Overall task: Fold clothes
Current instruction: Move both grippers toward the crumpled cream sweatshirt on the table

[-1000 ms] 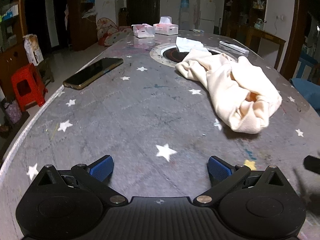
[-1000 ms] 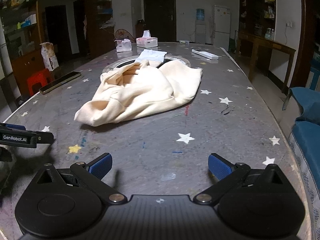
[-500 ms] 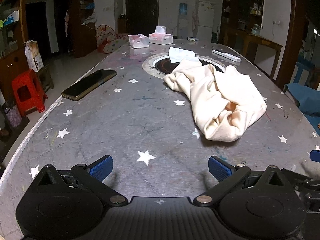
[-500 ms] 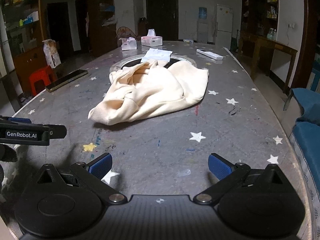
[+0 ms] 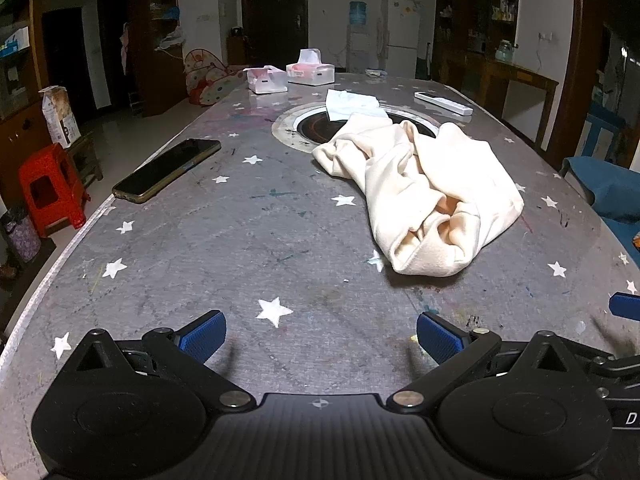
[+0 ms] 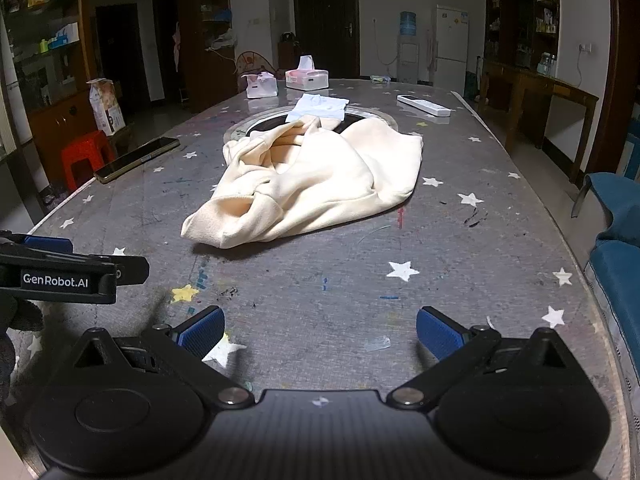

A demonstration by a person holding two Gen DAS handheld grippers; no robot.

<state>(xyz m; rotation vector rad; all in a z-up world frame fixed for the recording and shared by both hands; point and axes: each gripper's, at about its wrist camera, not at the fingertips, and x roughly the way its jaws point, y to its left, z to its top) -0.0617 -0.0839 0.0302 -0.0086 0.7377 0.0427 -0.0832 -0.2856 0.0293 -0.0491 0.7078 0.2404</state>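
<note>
A cream garment (image 5: 424,196) lies crumpled in a loose heap on the grey, star-printed table (image 5: 240,240), towards the middle of it, its far edge lapping over the round dark inset (image 5: 308,126) set into the tabletop. In the right wrist view the same garment (image 6: 308,180) sits straight ahead, with a rolled opening facing the camera. Nothing touches it.

The left gripper (image 5: 320,334) hovers low over the near part of the table, its 2 blue-padded fingers spread wide and empty, well short of the cloth. The right gripper (image 6: 320,330) is likewise spread wide with nothing between its pads, just beside the left one and also short of the cloth.

A white tissue (image 5: 350,102) rests on the inset just beyond the garment. A dark phone (image 5: 168,170) lies near the table's left edge, a white remote (image 5: 442,103) towards the far right, and 2 tissue boxes (image 5: 310,72) stand at the far end. A red stool (image 5: 50,188) stands on the floor to the left.
</note>
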